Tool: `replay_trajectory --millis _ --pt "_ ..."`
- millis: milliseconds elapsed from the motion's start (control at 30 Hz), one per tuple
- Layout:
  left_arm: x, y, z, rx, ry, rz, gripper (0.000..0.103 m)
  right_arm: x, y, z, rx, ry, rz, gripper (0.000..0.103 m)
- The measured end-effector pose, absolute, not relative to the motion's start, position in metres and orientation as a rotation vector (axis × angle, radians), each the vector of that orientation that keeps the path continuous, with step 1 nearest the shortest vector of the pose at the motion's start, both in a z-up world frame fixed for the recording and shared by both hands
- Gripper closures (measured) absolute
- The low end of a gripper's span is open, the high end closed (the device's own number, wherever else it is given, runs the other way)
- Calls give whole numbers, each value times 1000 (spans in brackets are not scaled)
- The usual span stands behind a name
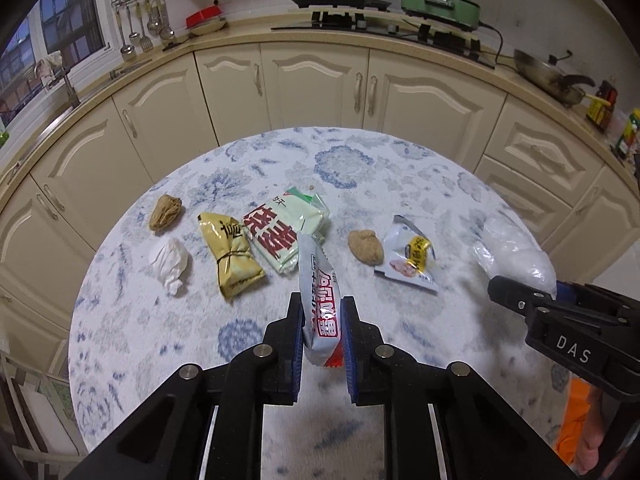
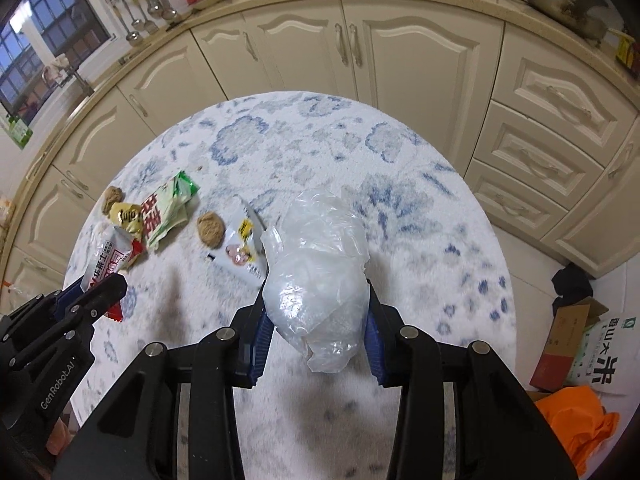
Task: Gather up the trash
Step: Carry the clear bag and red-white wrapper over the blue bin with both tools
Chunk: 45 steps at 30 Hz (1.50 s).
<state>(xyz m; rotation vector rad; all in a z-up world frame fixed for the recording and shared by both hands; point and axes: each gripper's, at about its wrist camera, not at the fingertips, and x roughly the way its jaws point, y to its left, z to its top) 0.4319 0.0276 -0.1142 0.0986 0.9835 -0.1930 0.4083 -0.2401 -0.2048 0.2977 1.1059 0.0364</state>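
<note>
My left gripper [image 1: 321, 320] is shut on a white and red snack wrapper [image 1: 320, 300] and holds it above the round table [image 1: 360, 160]. The wrapper also shows in the right wrist view [image 2: 108, 258]. My right gripper [image 2: 316, 312] is shut on a clear plastic bag [image 2: 316, 264], which also shows in the left wrist view [image 1: 516, 252]. On the table lie a green and red packet [image 1: 288, 228], a gold packet [image 1: 232, 256], a white and yellow wrapper [image 1: 412, 256], a crumpled white tissue [image 1: 170, 260] and two brown lumps [image 1: 165, 212] [image 1: 366, 246].
Cream kitchen cabinets [image 1: 312, 84] curve behind the table. The counter holds a stove [image 1: 340, 4], a green cooker [image 1: 440, 4] and a pan [image 1: 548, 72]. A cardboard box [image 2: 568, 340] and an orange cloth [image 2: 576, 420] lie on the floor at the right.
</note>
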Motion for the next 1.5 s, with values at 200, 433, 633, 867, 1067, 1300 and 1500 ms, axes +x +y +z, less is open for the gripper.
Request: replay_trajectory --millis 200,433,633,867,1067,1300,1500 --pt "395 23 -103 103 968 -211 90 372 -243 -190 289 1073 23 63" --pt "353 5 -92 127 949 -249 90 333 -253 -180 307 1046 -6 63" --pt "320 -21 -89 153 946 -293 90 299 -276 -179 344 1030 -53 63" --pt "292 -60 -87 190 942 -374 90 260 -316 -180 391 1011 -140 63" --pt "268 -101 -87 235 933 -471 90 227 -352 -184 428 1004 -229 63" --pt "246 -146 -99 284 949 -574 90 186 -397 -194 494 998 -339 63" --pt "242 -188 -112 320 970 -635 90 154 -439 -204 542 1010 -433 63"
